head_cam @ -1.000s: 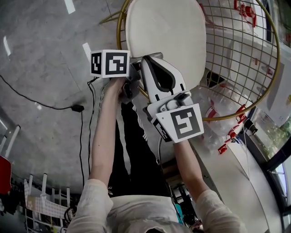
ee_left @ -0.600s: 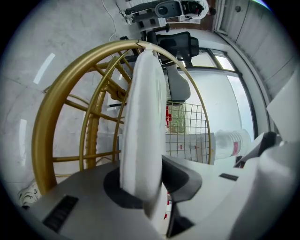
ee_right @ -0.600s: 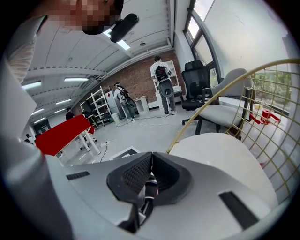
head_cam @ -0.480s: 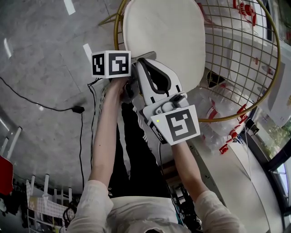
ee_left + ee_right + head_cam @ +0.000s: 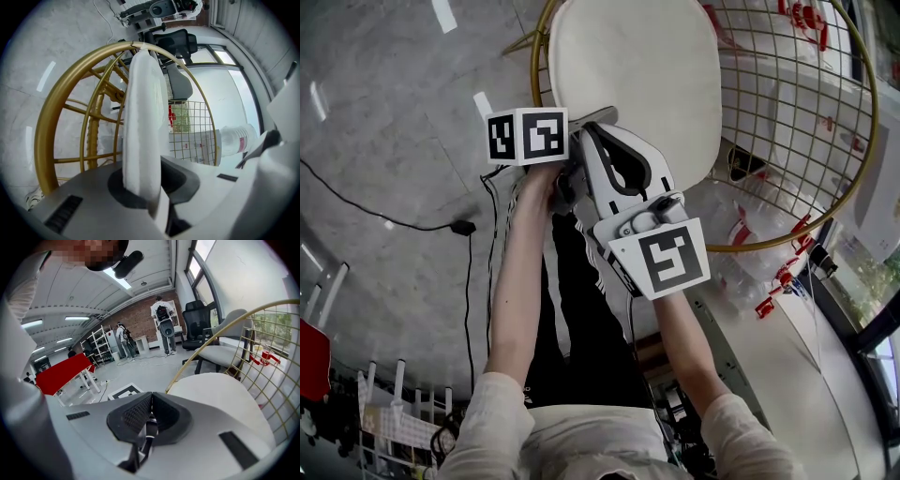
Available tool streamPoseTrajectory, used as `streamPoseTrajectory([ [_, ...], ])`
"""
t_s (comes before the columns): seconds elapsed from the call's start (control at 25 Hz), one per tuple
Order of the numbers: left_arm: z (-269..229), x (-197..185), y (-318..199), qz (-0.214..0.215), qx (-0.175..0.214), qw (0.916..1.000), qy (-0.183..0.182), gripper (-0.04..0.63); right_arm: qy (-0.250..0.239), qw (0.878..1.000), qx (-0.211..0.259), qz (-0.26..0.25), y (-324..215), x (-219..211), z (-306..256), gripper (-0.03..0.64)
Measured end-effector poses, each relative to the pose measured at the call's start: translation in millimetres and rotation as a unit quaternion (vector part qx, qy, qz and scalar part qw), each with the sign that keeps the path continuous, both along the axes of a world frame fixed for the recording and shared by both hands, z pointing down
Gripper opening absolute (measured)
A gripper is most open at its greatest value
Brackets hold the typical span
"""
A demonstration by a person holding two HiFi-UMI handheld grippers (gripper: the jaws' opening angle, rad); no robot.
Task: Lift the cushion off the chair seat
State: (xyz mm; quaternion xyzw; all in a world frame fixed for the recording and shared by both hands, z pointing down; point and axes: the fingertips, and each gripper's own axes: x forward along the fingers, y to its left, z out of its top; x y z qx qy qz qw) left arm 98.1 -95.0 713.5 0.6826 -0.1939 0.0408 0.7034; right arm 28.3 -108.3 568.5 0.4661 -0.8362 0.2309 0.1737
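A white round cushion (image 5: 637, 75) lies on the seat of a gold wire chair (image 5: 853, 178). My left gripper (image 5: 581, 120) is at the cushion's near edge, mostly hidden behind its marker cube. In the left gripper view the cushion (image 5: 143, 117) runs edge-on between the jaws of the left gripper (image 5: 140, 187), which have just been closing and now pinch its rim. My right gripper (image 5: 602, 131) sits beside it at the same edge. In its own view the right gripper (image 5: 150, 418) is shut with nothing in it, and the cushion (image 5: 220, 399) lies just to the right of it.
The chair's gold wire back (image 5: 787, 94) rises behind the cushion. A black cable with a plug (image 5: 461, 226) lies on the grey floor at the left. Clear plastic bottles with red parts (image 5: 759, 272) lie right of the chair. A red table (image 5: 63, 369) and an office chair (image 5: 197, 319) stand further off.
In the head view both grippers stay at the cushion's near edge. The picture has shifted slightly, so the chair sits a little higher. The left jaws are hidden there.
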Motion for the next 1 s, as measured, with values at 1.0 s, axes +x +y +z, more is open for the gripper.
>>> streamPoseTrajectory([
  [1.0,-190.5,-22.7,-35.8,-0.049,0.1,0.9933,-0.03,0.038,-0.034,0.991,0.076,0.105,-40.0,30.9,-185.1,0.017],
])
